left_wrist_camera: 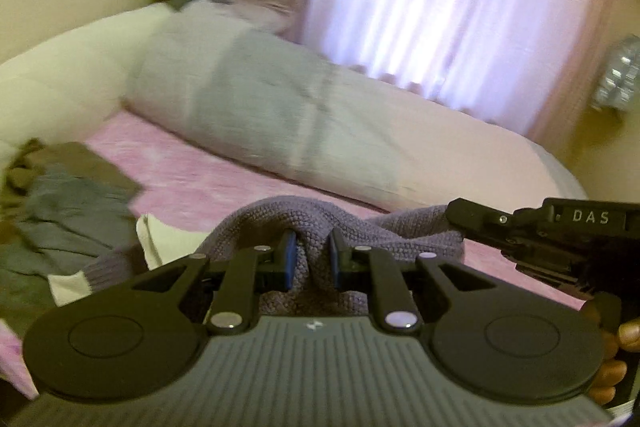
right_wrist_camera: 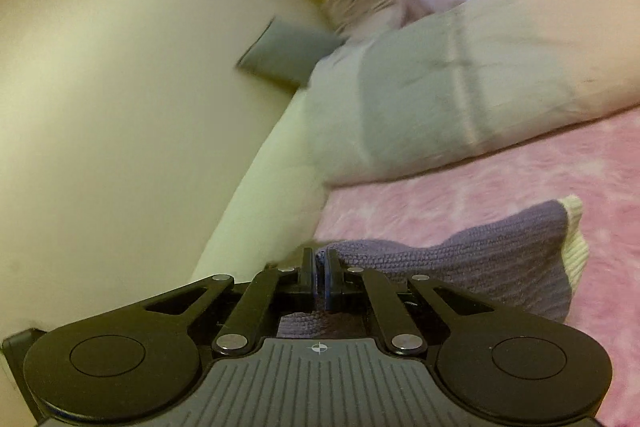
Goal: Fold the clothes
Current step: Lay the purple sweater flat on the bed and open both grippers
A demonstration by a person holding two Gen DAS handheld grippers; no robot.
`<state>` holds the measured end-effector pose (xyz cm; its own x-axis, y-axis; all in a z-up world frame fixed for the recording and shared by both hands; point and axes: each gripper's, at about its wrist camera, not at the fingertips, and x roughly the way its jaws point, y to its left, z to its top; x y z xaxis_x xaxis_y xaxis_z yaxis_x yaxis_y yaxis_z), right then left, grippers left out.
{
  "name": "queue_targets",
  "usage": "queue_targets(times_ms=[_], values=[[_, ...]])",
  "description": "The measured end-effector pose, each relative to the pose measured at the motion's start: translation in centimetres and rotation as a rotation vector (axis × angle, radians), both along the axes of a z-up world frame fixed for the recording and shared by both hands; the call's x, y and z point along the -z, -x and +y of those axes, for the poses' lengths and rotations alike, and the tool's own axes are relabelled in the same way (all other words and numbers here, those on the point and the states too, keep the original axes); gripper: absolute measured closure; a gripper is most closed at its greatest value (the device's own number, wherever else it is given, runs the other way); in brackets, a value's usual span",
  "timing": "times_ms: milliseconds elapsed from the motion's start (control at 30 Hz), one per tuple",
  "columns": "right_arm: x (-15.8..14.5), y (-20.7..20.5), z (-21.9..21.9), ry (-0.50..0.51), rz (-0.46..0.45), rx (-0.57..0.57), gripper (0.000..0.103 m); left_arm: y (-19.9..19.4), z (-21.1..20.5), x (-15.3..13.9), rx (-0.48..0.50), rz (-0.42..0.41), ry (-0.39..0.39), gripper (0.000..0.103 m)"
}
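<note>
Both grippers' fingers [left_wrist_camera: 290,253] clamped on the purple knit sweater [left_wrist_camera: 320,223].

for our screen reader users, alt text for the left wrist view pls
The left gripper pinches a bunched purple knit sweater above a pink bedspread; the right gripper grips the same sweater. A long grey pillow lies behind.

light: soft daylight through the curtain [left_wrist_camera: 432,7], blown out to white-violet | shadows: faint | blur: pillow [left_wrist_camera: 256,107] and wall [right_wrist_camera: 100,87] smeared, near gripper bodies sharp | edges: bowed by fisheye, corners dark
</note>
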<state>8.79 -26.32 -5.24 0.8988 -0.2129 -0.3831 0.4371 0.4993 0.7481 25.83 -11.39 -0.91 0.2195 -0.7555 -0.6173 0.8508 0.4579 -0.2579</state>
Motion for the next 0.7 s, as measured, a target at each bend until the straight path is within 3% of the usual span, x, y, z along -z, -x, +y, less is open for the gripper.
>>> queue_targets(times_ms=[67,133,167,267,367,400,433,467,500,700], values=[[-0.5,4.1,-0.3,0.028,-0.011,0.051,0.102,3.3,-1.4,-0.3,0.048,0.006,0.007,0.09],[-1.8,8.3,-0.9,0.075,-0.082,0.096,0.103,6.4,-2.8,-0.7,0.1,0.024,0.022,0.091],[-3.0,10.2,-1.0,0.11,-0.102,0.118,0.103,7.9,-3.6,-1.1,0.13,0.02,0.037,0.103],[-6.6,13.9,-2.3,0.212,-0.068,0.139,0.103,12.5,-6.1,-2.4,0.217,0.006,0.077,0.103],[-6.8,17.3,-4.3,0.15,0.008,0.19,0.102,15.7,-8.2,-2.3,0.244,-0.037,0.006,0.093],[-6.4,18.5,-4.6,0.14,0.054,0.208,0.089,16.5,-8.5,-1.9,0.24,-0.052,-0.026,0.084],[-5.5,19.5,-4.7,0.134,0.12,0.229,0.052,16.9,-8.3,-1.1,0.233,-0.065,-0.054,0.08],[-4.6,20.5,-4.7,0.129,0.188,0.249,0.03,17.4,-8.0,-0.4,0.226,-0.077,-0.084,0.074],[-3.4,21.5,-4.5,0.121,0.248,0.254,0.017,17.8,-7.4,0.6,0.221,-0.077,-0.124,0.073],[5.5,26.3,-1.0,-0.043,0.565,0.237,0.018,16.2,-3.5,7.7,0.191,-0.003,-0.374,0.073]])
